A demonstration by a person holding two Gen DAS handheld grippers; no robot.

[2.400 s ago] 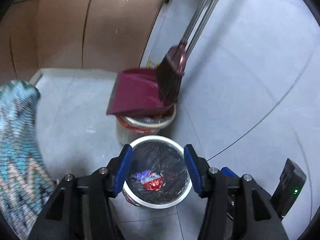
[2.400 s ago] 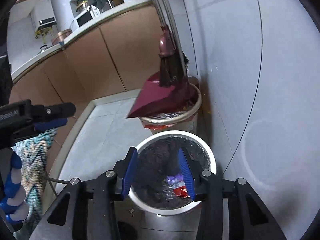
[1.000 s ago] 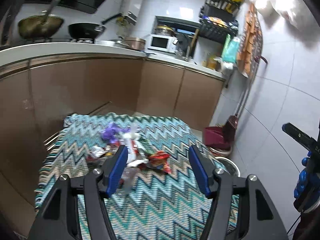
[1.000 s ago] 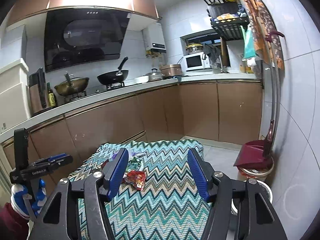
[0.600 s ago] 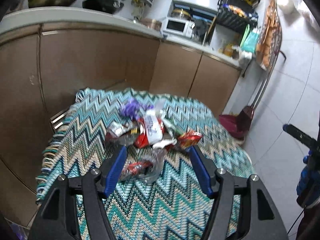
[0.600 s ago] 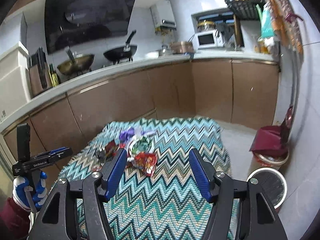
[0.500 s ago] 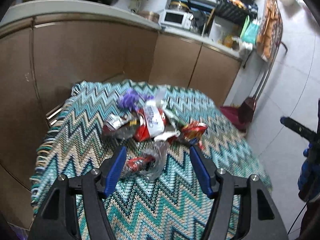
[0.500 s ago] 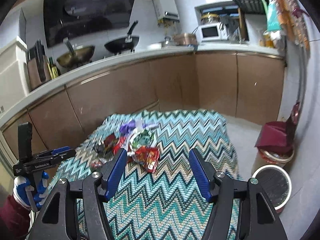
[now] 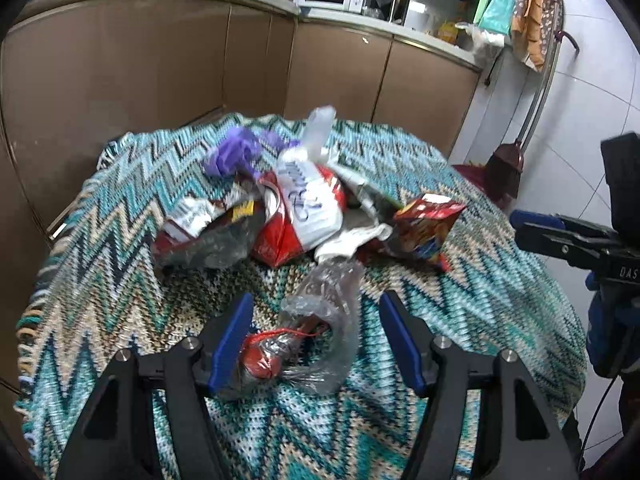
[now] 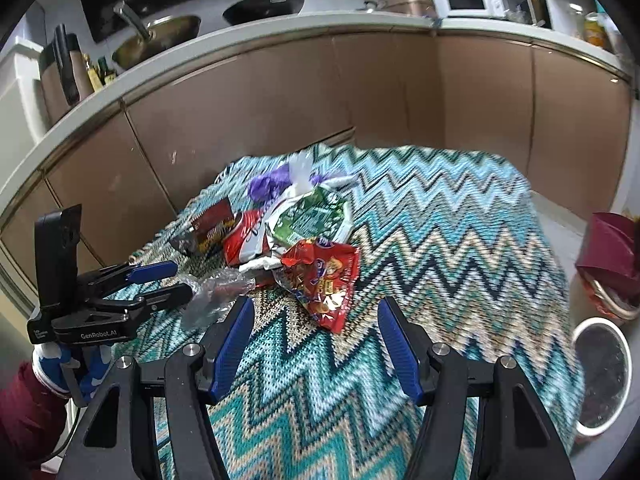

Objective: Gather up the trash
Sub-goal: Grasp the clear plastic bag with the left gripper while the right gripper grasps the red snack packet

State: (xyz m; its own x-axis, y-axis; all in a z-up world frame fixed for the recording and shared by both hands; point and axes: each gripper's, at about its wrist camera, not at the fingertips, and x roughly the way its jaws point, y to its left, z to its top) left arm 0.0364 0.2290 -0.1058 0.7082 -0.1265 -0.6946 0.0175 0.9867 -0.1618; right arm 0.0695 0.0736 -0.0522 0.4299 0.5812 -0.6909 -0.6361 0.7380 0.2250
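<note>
A heap of trash lies on a table under a zigzag knit cloth [image 9: 492, 304]: a red-and-white packet [image 9: 304, 216], a purple wad [image 9: 236, 156], a green packet [image 10: 312, 216] and a red snack wrapper [image 10: 324, 276]. Nearest me lies a crumpled clear plastic bag [image 9: 324, 312] with something red inside. My left gripper [image 9: 318, 336] is open, its blue pads on either side of that bag and not pressing it. My right gripper [image 10: 316, 340] is open and empty, its tips just short of the red snack wrapper. Each gripper also shows in the other's view: right gripper [image 9: 532, 232], left gripper [image 10: 160, 280].
Brown kitchen cabinets [image 10: 360, 100] curve closely behind the table. On the floor to the right stand a round white bin [image 10: 600, 372] with a dark liner and a maroon dustpan [image 10: 608, 248] on a second bin. A gloved hand [image 10: 60, 364] holds the left gripper.
Both grippers have dropped and tilted down toward the trash heap, which now looks much closer. The left's fingers have come around the clear bag; the right's now sit near the red wrapper.
</note>
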